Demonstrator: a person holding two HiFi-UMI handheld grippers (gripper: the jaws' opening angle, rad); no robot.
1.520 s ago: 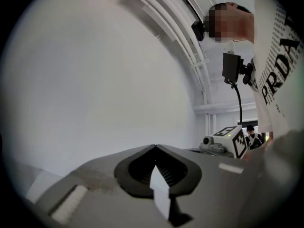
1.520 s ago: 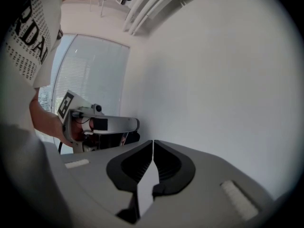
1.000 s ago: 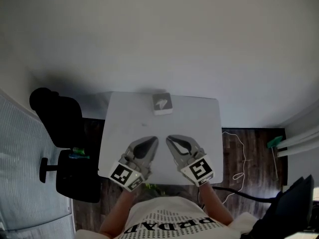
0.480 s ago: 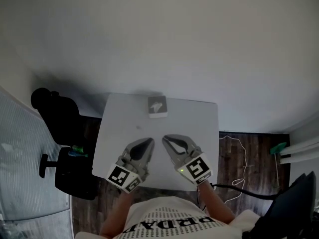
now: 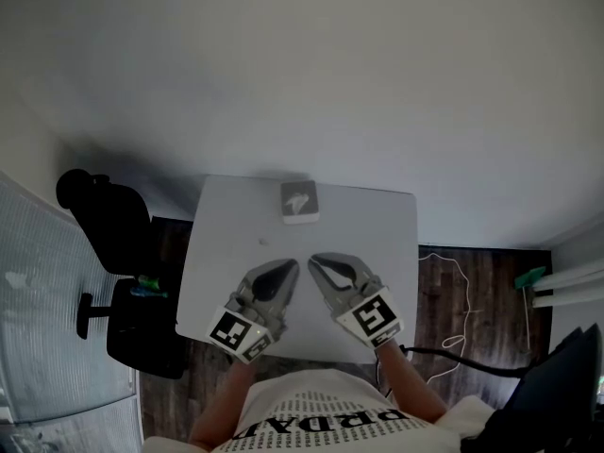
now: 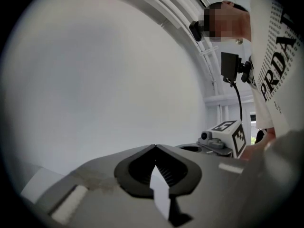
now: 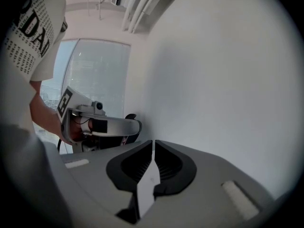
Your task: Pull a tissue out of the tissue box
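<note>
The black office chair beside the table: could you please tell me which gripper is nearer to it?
Left. The left gripper is over the table on the office chair's side; the right gripper sits beyond it, farther away.

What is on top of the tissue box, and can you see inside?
A pale tissue tuft sticks up from the top of the tissue box at the far edge of the table. Nothing else sits on it. Whatever is inside is covered by the box's top.

White table (image 5: 377,239), dark wood floor (image 5: 477,291), black chair (image 5: 109,229)
</note>
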